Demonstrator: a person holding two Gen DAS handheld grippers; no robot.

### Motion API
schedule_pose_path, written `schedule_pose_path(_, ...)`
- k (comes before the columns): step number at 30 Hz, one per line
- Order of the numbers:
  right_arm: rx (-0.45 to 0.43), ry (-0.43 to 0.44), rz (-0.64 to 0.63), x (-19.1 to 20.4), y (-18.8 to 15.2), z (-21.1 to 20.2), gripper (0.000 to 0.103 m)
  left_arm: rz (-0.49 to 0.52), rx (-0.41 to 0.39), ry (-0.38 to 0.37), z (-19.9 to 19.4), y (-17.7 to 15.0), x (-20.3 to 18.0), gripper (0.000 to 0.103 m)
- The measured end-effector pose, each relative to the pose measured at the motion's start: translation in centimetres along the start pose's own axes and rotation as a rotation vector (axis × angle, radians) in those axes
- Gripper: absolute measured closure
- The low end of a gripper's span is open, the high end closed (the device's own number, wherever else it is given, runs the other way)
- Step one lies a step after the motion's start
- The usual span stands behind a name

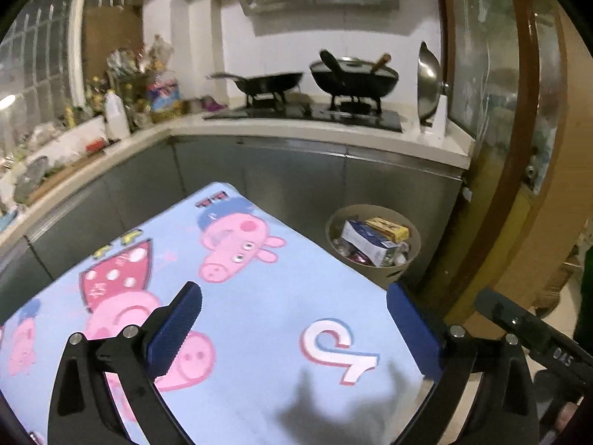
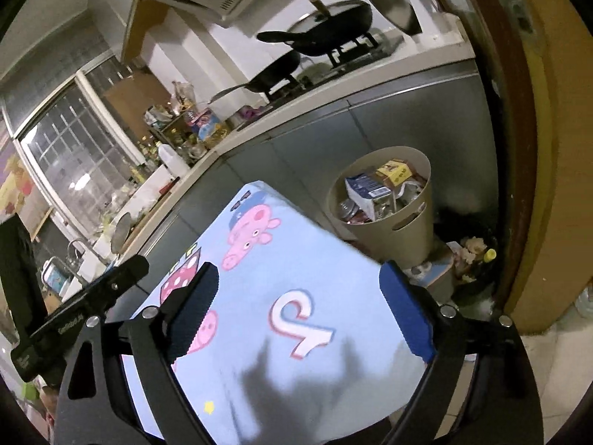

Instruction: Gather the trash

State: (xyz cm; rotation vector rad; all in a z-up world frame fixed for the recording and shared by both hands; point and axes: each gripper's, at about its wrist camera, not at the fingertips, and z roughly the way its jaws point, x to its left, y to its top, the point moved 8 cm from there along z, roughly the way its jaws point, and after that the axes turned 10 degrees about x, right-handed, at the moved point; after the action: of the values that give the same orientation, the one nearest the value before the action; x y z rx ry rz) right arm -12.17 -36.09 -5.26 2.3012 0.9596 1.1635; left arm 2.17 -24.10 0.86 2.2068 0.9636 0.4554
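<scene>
left gripper (image 1: 292,326) fingers spread wide, empty | right gripper (image 2: 300,315) likewise | bin (image 2: 393,222) on floor, far right of cartoon-print worktop (image 1: 259,296), already full of boxes | worktop shows no trash; scan before reaching

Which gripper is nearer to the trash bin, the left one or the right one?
Probably right, narrowly. Both open grippers hover over the blue cartoon table. The trash bin sits past the right gripper; from the left gripper the bin looks slightly farther.
</scene>
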Motion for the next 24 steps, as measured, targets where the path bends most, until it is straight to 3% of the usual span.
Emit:
schedule_pose_path(11, 0.002, -0.001, -0.075, 4.2, -1.9, -2.2, 0.014, -0.046, -0.056, 0.032, -4.2, -1.7, 3.0, 0.004)
schedule_pose_path(24, 0.006, 0.019, -0.090, 5.6, -1.9, -2.5, 0.013, -0.042, -0.071, 0.105, -5.4, -2.0, 3.8, 0.004)
